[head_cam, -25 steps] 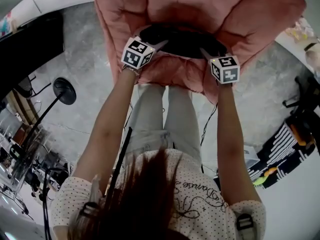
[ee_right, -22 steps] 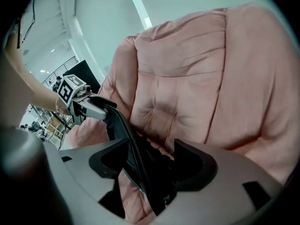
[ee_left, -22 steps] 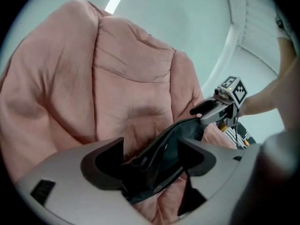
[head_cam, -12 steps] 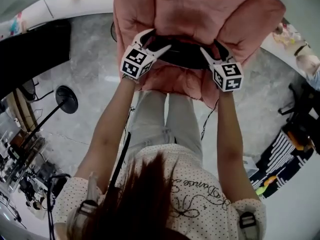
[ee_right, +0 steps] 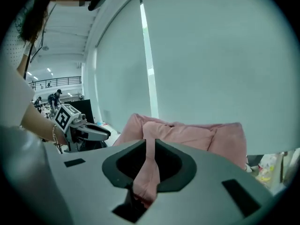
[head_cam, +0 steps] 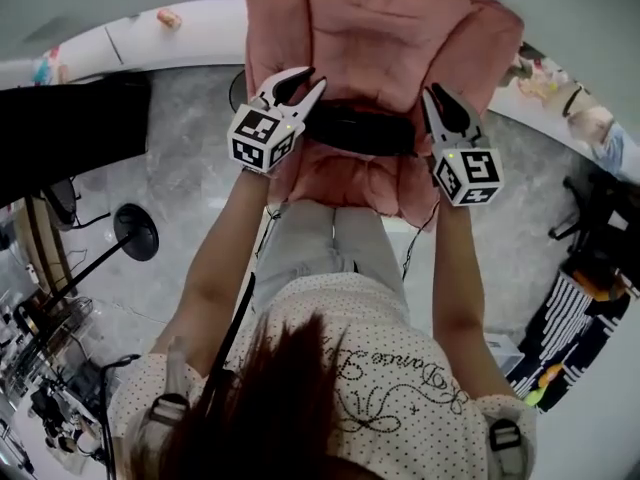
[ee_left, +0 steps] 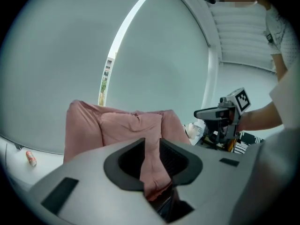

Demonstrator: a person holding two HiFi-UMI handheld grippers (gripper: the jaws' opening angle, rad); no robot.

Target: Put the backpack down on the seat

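Backpack lying flat across the seat near its front edge, which I judge as the task done; my left gripper and right gripper flank it, jaws closing on nothing, with only withdrawal left.

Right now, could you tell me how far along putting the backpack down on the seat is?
Done: the black backpack lies on the pink seat, with neither gripper holding it. In hand: nothing; the left gripper and right gripper hang at its two ends, fingers closing on empty air. Left: nothing that I can see, beyond drawing the grippers away.
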